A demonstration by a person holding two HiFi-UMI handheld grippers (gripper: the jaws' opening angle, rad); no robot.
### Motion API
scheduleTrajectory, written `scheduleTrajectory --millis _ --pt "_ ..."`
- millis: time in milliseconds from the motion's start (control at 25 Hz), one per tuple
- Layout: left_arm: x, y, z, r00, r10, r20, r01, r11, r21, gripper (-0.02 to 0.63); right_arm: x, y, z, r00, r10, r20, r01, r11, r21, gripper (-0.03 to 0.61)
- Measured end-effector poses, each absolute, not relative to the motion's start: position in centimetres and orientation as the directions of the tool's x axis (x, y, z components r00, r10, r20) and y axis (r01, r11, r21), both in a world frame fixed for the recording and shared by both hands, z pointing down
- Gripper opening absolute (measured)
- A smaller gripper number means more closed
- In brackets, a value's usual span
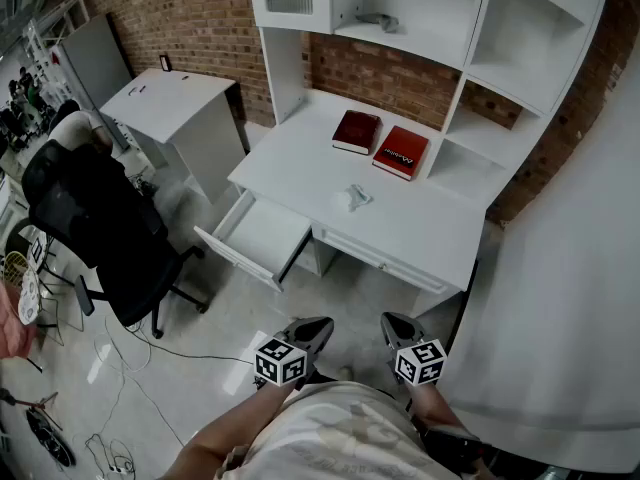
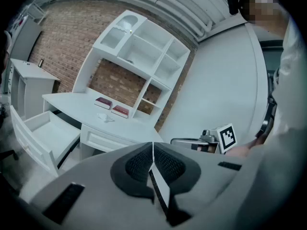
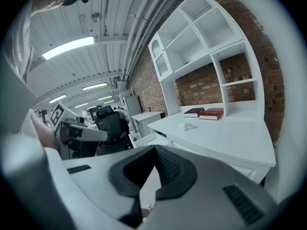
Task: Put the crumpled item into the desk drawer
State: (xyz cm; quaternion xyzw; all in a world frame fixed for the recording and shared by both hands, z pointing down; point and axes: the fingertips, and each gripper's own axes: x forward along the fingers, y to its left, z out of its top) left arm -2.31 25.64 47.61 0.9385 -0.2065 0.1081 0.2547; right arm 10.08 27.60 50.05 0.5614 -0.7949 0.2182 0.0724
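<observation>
Two hand-held tools and one desk set, entered left to right.

1. Black office chair (image 1: 95, 228): on the floor, well apart from the tabletop's left edge.
2. Small white cabinet (image 1: 170, 108): against the brick wall, beyond the chair.
3. White desk drawer (image 1: 262, 236): pulled open below the left end of the tabletop's front edge.
4. Left tool (image 1: 313, 328): low in the head view, out in front of the drawer and well apart from the desk. Its jaws are pressed together with nothing between them.
5. White tabletop (image 1: 300, 163): carries items 6 to 8.
6. Crumpled white item (image 1: 353, 198): lies on the tabletop about midway along it, between the books and the front edge, to the right of the open drawer. Neither tool touches it.
7. Dark red book (image 1: 357, 131): lies flat near the tabletop's back edge.
8. Red book (image 1: 401, 152): lies flat just beside item 7, on its right.
9. Right tool (image 1: 392, 323): beside the left tool, well apart from the tabletop's front edge. Its jaw tips meet and it pinches nothing.
</observation>
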Motion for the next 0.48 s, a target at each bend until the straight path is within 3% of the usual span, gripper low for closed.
scheduleTrajectory --millis 480 --pt "-1.8 27.1 47.6 0.888 -0.323 0.326 -0.44 -0.8 0.407 0.028 10.3 28.6 50.6 -0.367 -0.86 0.356 -0.92 0.279 -0.275 0.023"
